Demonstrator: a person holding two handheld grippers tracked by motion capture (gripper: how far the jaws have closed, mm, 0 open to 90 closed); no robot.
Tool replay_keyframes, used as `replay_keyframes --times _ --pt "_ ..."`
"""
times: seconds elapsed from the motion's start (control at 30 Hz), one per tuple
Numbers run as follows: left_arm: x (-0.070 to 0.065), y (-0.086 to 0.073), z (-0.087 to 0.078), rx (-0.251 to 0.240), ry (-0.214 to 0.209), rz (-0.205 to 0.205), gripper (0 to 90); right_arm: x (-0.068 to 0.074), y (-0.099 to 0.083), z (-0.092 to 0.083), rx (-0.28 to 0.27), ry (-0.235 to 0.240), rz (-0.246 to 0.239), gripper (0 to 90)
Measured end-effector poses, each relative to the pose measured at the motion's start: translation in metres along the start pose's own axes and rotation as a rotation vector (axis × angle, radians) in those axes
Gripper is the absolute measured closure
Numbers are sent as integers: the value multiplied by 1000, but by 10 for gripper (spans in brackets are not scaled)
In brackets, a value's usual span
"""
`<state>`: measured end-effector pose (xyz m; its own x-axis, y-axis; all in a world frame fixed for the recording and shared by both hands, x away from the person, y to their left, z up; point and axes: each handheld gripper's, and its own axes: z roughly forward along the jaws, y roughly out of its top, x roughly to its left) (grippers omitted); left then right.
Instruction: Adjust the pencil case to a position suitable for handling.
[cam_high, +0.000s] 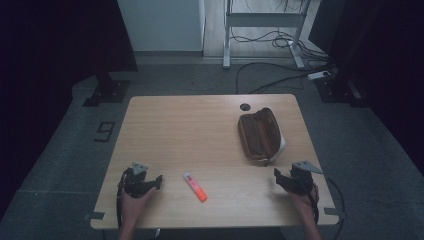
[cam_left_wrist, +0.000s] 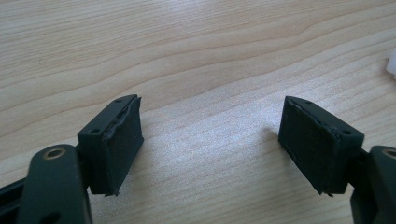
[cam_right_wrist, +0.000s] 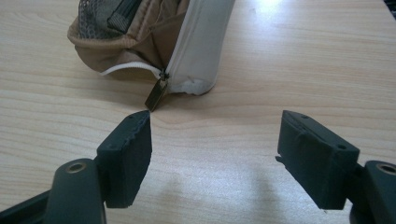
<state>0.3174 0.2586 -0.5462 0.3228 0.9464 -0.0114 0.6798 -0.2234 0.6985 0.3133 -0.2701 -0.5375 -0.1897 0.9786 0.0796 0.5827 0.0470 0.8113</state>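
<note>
Approach step: my right gripper (cam_right_wrist: 212, 154) stands apart-jawed, empty, pencil case (cam_right_wrist: 154, 42) just ahead, zipper pull (cam_right_wrist: 156, 94) nearest. Left gripper (cam_left_wrist: 210, 144) also spread, empty. Next probably pinch that pull.

The right gripper (cam_right_wrist: 212, 154) hangs low over the wooden table (cam_right_wrist: 299, 60), its two black jaws standing well apart with bare wood between them; just beyond the left jaw lies an open brown pencil case (cam_right_wrist: 140, 32) with a white side; its brass zip pull (cam_right_wrist: 157, 93) rests on the wood, near that jaw's tip but apart from it
</note>
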Motion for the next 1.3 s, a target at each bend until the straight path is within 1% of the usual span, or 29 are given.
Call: replay_keyframes --times 0.3,0.4,0.67,0.8,0.87,1.0,1.1,1.13,1.3 --pt "0 0 0 -1 -1 0 217 -2 3 -2 -26 2 2 273" --pt "0 0 0 -1 0 0 218 -2 7 -2 -42 6 0 275" --pt "0 0 0 -1 2 -1 221 -1 13 0 -53 10 -5 270" --pt "0 0 0 -1 3 -1 221 0 19 0 -69 7 -3 262" --pt "0 0 0 0 2 -1 221 0 21 0 -69 5 -3 261" --pt "0 0 0 -1 3 -1 221 -1 26 -1 -88 1 6 259" --pt "0 0 0 -1 3 -1 221 -1 32 -1 -102 0 2 260" --pt "0 0 0 -1 4 -1 222 -2 34 -1 -110 -1 5 259" --pt "0 0 0 -1 3 -1 223 -2 39 4 -114 0 8 261"
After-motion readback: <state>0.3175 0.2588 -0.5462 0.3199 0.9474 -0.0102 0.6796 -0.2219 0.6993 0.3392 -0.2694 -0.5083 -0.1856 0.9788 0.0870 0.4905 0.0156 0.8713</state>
